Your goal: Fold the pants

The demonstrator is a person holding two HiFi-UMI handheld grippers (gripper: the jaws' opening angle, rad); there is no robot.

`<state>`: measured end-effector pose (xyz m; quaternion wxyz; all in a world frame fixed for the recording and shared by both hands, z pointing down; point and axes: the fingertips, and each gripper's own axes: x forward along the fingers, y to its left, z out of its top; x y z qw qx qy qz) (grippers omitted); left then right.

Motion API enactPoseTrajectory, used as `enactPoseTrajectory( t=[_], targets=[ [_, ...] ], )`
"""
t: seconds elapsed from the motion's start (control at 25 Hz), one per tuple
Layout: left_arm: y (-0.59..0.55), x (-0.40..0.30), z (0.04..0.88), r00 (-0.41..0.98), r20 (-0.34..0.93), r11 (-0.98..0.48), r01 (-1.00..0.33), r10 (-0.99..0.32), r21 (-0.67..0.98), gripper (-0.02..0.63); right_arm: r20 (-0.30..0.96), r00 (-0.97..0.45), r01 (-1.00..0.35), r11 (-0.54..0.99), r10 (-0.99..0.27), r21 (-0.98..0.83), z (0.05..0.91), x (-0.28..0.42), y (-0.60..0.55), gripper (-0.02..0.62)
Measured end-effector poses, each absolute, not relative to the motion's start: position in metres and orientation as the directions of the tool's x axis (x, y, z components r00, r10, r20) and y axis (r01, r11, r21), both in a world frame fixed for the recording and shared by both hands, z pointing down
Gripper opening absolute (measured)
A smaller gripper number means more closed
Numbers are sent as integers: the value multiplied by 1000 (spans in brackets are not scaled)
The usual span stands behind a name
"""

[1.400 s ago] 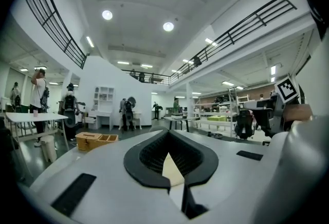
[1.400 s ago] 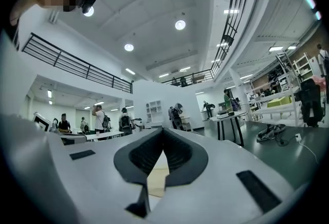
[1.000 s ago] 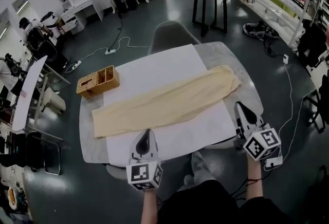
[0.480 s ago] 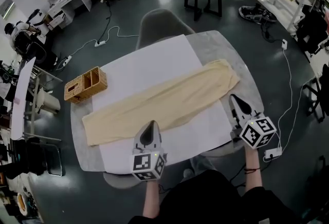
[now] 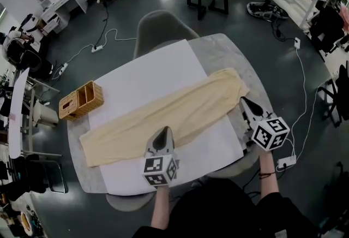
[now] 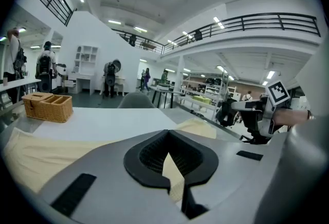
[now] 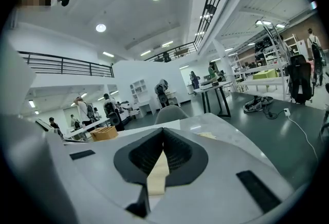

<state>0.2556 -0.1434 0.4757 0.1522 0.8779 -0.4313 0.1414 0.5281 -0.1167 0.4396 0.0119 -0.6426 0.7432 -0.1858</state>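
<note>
Round table (image 5: 232, 57) holds tan pants (image 5: 163, 111); left hand-held gripper (image 5: 163, 130) and right hand-held gripper (image 5: 244, 101) clenched

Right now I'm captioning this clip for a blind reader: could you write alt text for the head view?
Cream pants lie flat, diagonally across a white sheet on a grey table. The left gripper points at their near edge, the right gripper at their right end; a wicker basket sits at far left.
</note>
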Motion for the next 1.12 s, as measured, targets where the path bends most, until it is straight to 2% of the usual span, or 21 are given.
enactPoseTrajectory(
  t=[0.36, 0.76, 0.96, 1.0, 1.08, 1.12],
  targets=[
    [-183, 295, 508, 627, 449, -627, -760, -637, 172, 8, 350, -187, -960, 94, -918, -266, 485, 562, -174, 15],
    [-213, 319, 544, 660, 510, -653, -722, -552, 228, 8, 477, -134, -955, -15, -869, -296, 531, 608, -217, 17],
    [-214, 328, 552, 683, 520, -668, -698, -513, 258, 8, 546, -156, -945, -37, -823, -326, 558, 618, -228, 22],
    [-215, 329, 554, 682, 525, -668, -698, -509, 259, 8, 556, -153, -946, -41, -817, -320, 562, 620, -230, 33],
    [-219, 332, 558, 680, 528, -666, -699, -508, 260, 8, 565, -159, -944, -43, -809, -328, 567, 623, -235, 124],
    [-221, 333, 560, 680, 529, -664, -700, -508, 262, 8, 572, -159, -945, -44, -805, -324, 571, 625, -239, 132]
  ],
)
